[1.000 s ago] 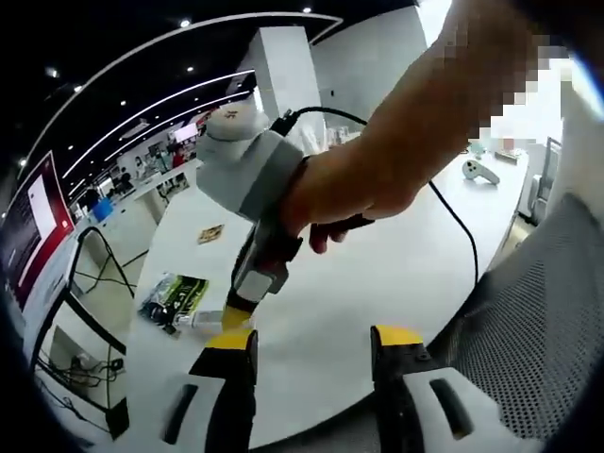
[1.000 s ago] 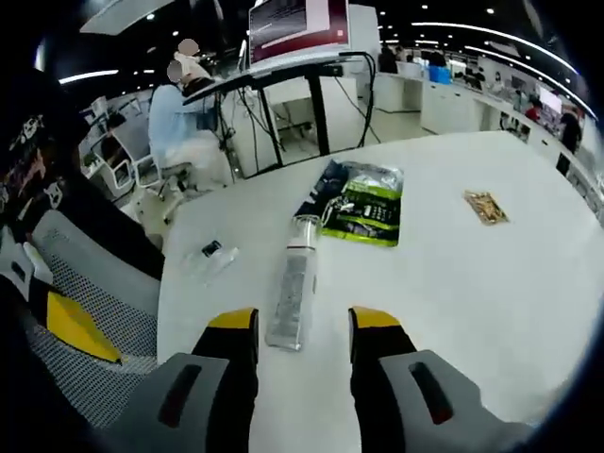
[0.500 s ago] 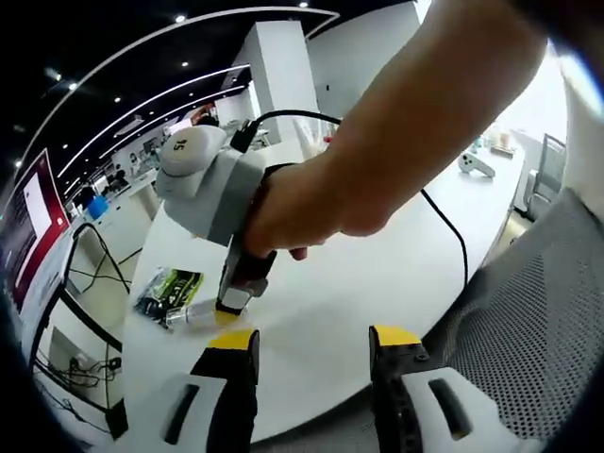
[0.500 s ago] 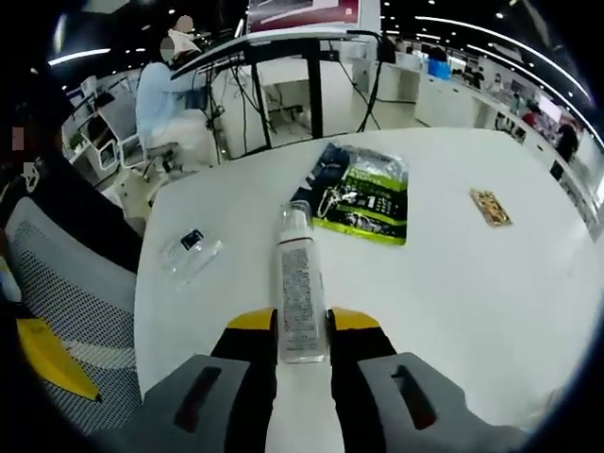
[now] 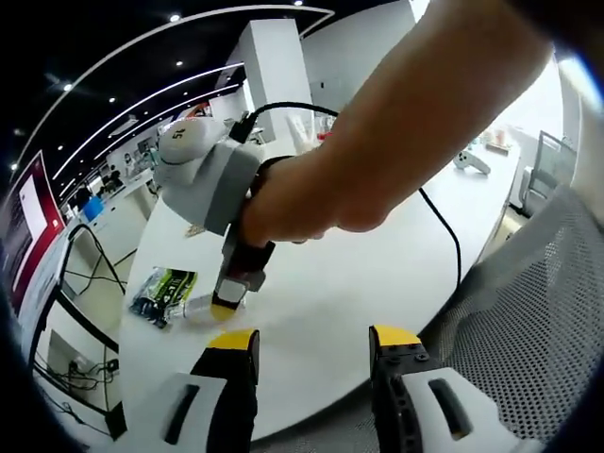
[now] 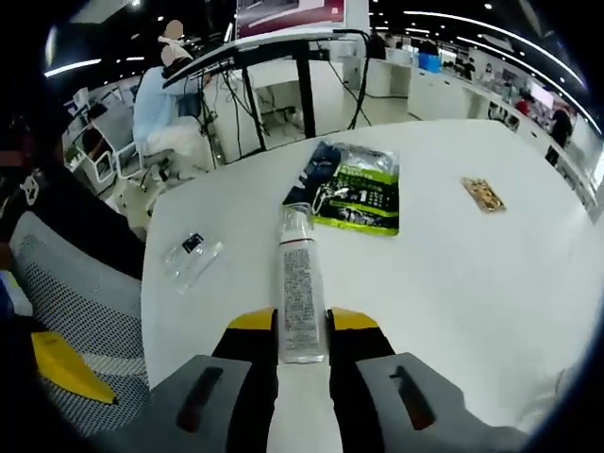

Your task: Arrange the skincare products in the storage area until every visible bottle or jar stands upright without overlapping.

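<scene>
A clear skincare bottle (image 6: 299, 283) with a white cap and a printed label lies lengthwise on the white table (image 6: 472, 283). My right gripper (image 6: 302, 323) is shut on its lower end, jaws pressed to both sides. In the left gripper view the same bottle (image 5: 196, 307) shows small under the right gripper (image 5: 226, 304), which a person's hand (image 5: 311, 198) holds. My left gripper (image 5: 313, 342) stands open above the near table edge with nothing between its jaws.
A green and dark packet (image 6: 357, 189) lies just beyond the bottle's cap. A small clear sachet (image 6: 192, 255) lies left of it, and a small brown card (image 6: 483, 194) at the far right. A mesh chair (image 5: 528, 311) stands by the table edge. Desks and a seated person (image 6: 175, 104) are behind.
The right gripper has closed on the bottle, which a second ago lay loose between open jaws. Since then the views have shifted slightly; the left gripper stays open.
</scene>
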Demonstrator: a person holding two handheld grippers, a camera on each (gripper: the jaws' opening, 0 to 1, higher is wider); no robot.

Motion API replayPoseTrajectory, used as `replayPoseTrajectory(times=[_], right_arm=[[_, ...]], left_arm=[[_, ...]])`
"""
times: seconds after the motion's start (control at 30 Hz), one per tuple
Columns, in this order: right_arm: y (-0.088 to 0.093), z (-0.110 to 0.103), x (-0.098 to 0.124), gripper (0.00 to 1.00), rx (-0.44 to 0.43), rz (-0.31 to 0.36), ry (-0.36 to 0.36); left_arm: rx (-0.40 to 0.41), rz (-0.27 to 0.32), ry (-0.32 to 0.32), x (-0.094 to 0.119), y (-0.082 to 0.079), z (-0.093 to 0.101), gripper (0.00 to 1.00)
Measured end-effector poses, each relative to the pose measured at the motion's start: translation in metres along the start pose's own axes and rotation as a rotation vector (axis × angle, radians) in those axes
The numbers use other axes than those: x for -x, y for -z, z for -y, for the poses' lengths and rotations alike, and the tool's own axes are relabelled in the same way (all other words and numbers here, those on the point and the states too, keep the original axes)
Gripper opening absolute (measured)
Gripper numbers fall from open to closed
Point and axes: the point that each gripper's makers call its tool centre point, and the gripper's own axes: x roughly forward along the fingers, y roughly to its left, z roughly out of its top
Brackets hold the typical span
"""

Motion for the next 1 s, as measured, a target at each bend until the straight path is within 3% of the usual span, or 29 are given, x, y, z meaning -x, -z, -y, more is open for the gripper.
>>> replayPoseTrajectory(times=[0.1, 0.3, 0.47, 0.6, 0.67, 0.83, 1.0], right_arm=[[0.001, -0.003, 0.024, 0.17, -0.040, 0.037, -0.004], [0.014, -0.007, 0.067, 0.17, -0.217, 0.159, -0.038], [0.036, -0.023, 0.108, 0.17, -0.250, 0.213, -0.049], [0.050, -0.033, 0.136, 0.17, -0.336, 0.266, -0.061], [0.053, -0.042, 0.149, 0.17, -0.328, 0.292, -0.076], [0.058, -0.053, 0.170, 0.17, -0.332, 0.325, -0.088], [0.060, -0.051, 0.183, 0.17, -0.395, 0.364, -0.100]], left_arm=[[-0.004, -0.003, 0.006, 0.000, 0.001, 0.001, 0.48], [-0.006, -0.001, 0.006, 0.002, 0.000, 0.001, 0.48], [-0.016, 0.012, 0.005, 0.006, -0.005, 0.002, 0.49], [-0.017, 0.025, 0.009, 0.005, -0.008, 0.005, 0.53], [-0.008, 0.039, 0.011, 0.006, -0.012, 0.005, 0.54], [0.010, 0.066, 0.005, 0.006, -0.020, 0.005, 0.55], [0.009, 0.075, -0.001, 0.006, -0.021, 0.004, 0.55]])
